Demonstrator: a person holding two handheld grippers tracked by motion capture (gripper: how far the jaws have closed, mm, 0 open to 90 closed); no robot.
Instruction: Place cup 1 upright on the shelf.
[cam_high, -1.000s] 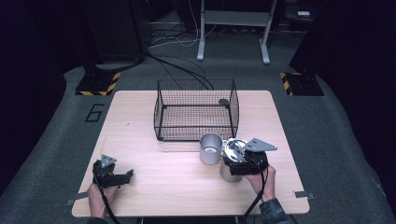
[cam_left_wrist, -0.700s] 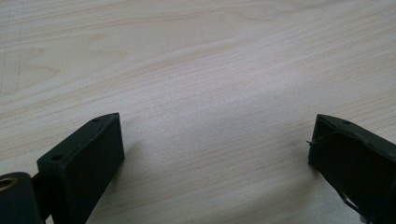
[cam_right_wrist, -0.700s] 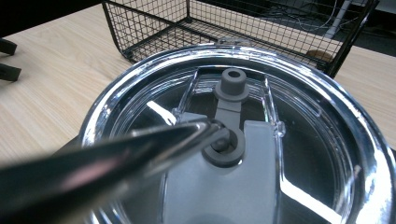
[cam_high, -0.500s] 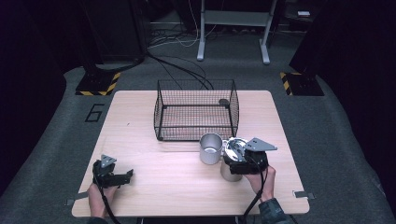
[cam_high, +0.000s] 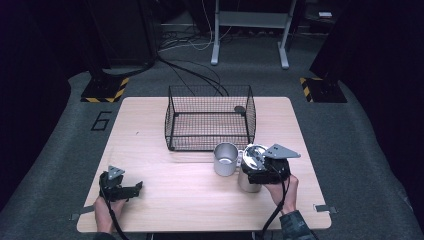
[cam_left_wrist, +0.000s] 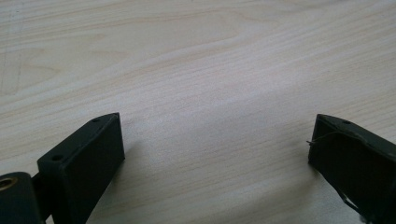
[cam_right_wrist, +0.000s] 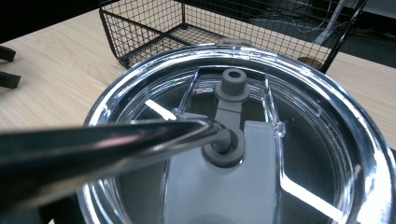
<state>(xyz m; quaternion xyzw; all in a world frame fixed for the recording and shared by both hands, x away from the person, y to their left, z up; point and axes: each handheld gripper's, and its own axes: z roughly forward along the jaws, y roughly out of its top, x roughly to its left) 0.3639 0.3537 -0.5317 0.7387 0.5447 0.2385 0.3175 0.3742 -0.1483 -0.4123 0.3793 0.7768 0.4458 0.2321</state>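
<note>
The lidded tumbler (cam_high: 248, 175) stood directly under the right tool (cam_high: 265, 167), whose grip could not be told; the left tool (cam_high: 131, 190) rested spread on the worktop (cam_high: 165, 200).

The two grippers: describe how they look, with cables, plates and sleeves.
The left gripper is a black block with two flat, blunt black jaws, a small grey three-cornered plate on top and a black cable trailing back past the hand. The right gripper has a black body, a larger grey plate and its own black cable. A dark patterned sleeve covers the right forearm.
</note>
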